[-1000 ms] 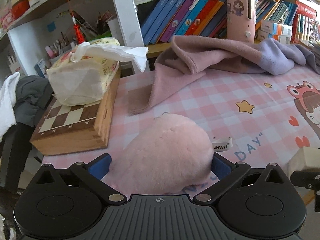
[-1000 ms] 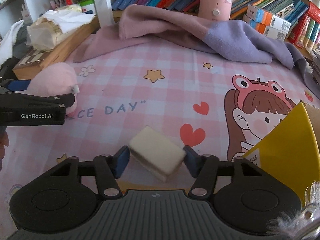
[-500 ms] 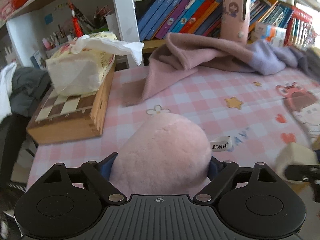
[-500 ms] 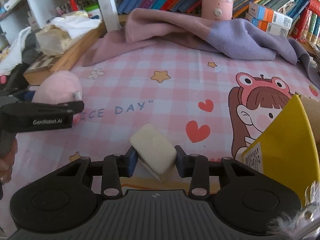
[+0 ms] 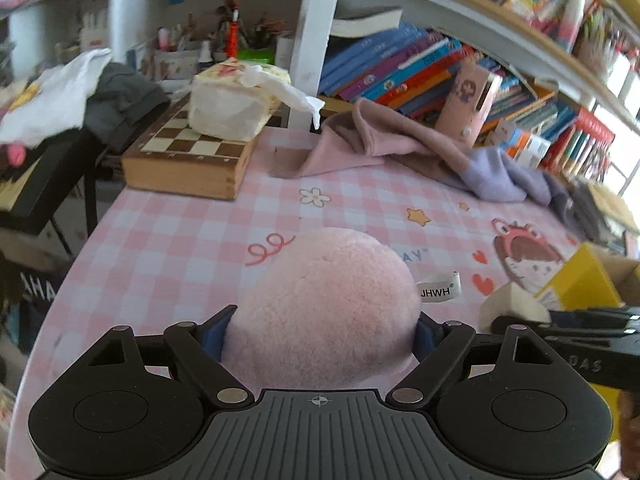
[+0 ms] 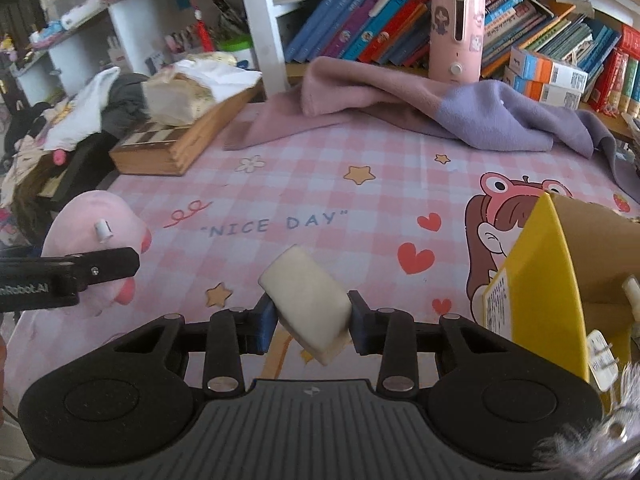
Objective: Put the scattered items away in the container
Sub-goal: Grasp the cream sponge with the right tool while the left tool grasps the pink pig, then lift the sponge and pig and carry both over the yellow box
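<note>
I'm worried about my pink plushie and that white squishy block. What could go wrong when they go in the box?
The right gripper pinches the white block near one end, tilted, so it might twist loose. The pink plush toy bulges far past the left gripper, so it could catch on the yellow box wall. Things already sit in the box, and both grippers are close together, so they may bump.

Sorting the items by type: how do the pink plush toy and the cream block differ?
The pink plush toy is round and fuzzy; the cream block is flat-sided and smooth. The plush fills wide-set jaws of the left gripper; the block sits tilted in the narrow-set right gripper. Both are clamped and lifted off the tablecloth.
</note>
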A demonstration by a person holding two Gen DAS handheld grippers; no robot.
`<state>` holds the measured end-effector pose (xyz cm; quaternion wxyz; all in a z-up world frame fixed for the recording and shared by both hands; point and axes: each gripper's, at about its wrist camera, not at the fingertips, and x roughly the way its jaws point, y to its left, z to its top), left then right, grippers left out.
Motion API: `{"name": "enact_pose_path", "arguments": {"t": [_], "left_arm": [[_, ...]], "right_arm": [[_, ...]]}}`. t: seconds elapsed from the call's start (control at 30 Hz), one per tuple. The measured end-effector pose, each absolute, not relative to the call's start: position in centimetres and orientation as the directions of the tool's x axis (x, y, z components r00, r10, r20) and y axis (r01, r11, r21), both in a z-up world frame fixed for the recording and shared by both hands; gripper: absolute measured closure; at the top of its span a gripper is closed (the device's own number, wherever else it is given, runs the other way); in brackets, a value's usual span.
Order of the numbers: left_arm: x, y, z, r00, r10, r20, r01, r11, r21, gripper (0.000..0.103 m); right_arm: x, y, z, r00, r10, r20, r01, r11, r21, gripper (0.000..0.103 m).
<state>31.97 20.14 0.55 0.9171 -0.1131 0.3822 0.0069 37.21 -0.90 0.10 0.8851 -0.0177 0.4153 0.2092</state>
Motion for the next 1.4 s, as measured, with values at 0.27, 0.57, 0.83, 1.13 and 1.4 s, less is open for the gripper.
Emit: {"name": "enact_pose_path", "arguments": {"t": [0.27, 0.57, 0.83, 1.13, 1.4], "left_arm": [[27.8, 20.0, 2.1, 0.731, -0.122, -0.672, -0.108, 0.951, -0.291, 0.017], [22.4, 19.6, 4.1, 0.762, -0.16, -0.628, -0.078, 0.939, -0.334, 0.017], [16.2, 18.4, 4.3, 0.774, -0.194, -0.603, -0.058, 0.926, -0.374, 0.017], [7.8, 17.0, 3.8, 0.776, -0.224, -0.59, -0.067, 0.901, -0.429, 0.017], [5.3, 15.0, 3.7, 0.753, -0.324, -0.573, 0.014, 0.878, -0.478, 0.018]], "right_arm": [[33.1, -1.9, 1.8, 0.589, 0.363, -0.722, -0.407, 0.905, 0.123, 0.07], [28.2, -3.3, 3.5, 0.621, 0.354, -0.7, -0.398, 0.911, 0.108, 0.07], [22.0, -4.3, 4.2, 0.633, 0.362, -0.684, -0.398, 0.91, 0.114, 0.071], [13.0, -5.7, 3.8, 0.63, 0.369, -0.683, -0.402, 0.908, 0.119, 0.071], [7.9, -8.3, 4.5, 0.66, 0.316, -0.682, -0.338, 0.935, 0.106, 0.072]]}}
